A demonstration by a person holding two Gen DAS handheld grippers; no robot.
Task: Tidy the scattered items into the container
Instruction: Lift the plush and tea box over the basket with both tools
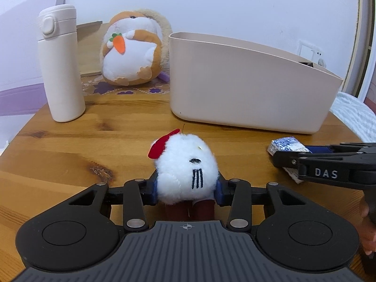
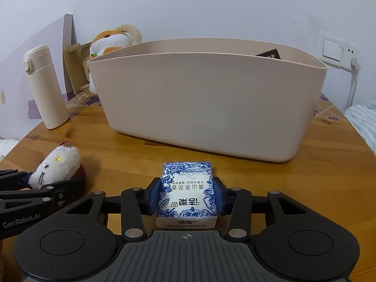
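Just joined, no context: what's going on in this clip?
A person is working two handheld grippers at a wooden table. The left gripper is shut on a white plush toy; the right gripper is shut on a tissue pack. Both items still sit low in front of the beige bin.

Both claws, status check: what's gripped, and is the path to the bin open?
Left claw shut on white plush. Right claw shut on tissue pack. Beige bin dead ahead, nothing between.
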